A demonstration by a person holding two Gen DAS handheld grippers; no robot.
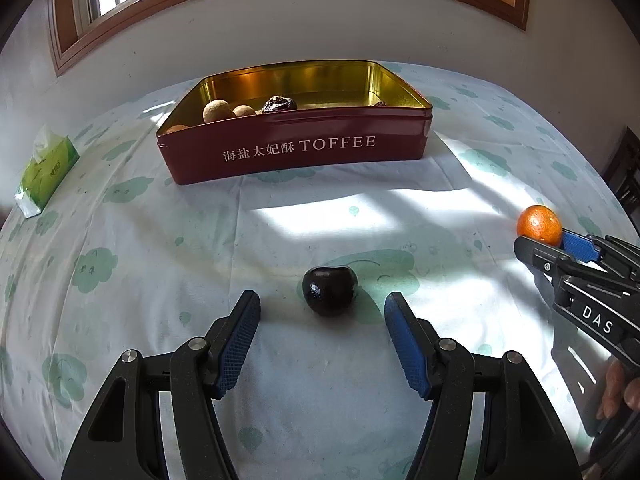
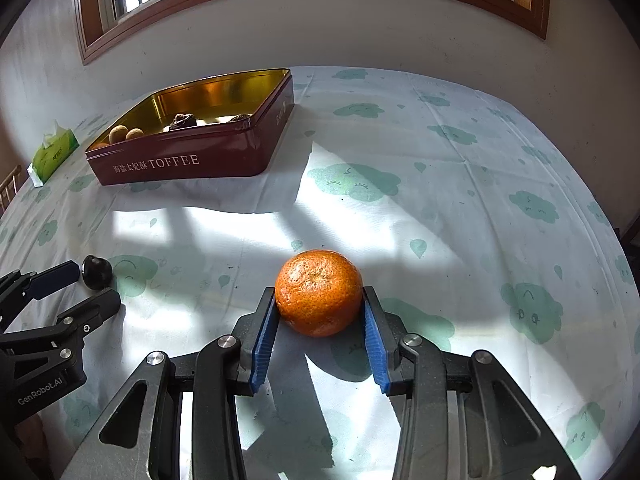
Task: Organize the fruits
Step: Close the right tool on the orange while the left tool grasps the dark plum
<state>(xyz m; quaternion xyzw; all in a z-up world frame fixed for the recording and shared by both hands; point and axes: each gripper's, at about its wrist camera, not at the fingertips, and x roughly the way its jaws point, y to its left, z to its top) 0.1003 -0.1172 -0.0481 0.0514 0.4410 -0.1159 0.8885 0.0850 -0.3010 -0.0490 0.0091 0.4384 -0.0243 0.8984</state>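
Note:
A dark round fruit lies on the tablecloth just ahead of my left gripper, which is open with the fruit between and slightly beyond its fingertips. My right gripper is shut on an orange mandarin, which rests on the cloth. The mandarin and right gripper also show in the left wrist view at far right. The dark fruit and left gripper show in the right wrist view at left. A red TOFFEE tin at the back holds several fruits.
A green tissue pack lies at the far left of the table. The tin stands near the wall under a window. The white cloth with green cloud prints covers the table. A dark chair stands at the right edge.

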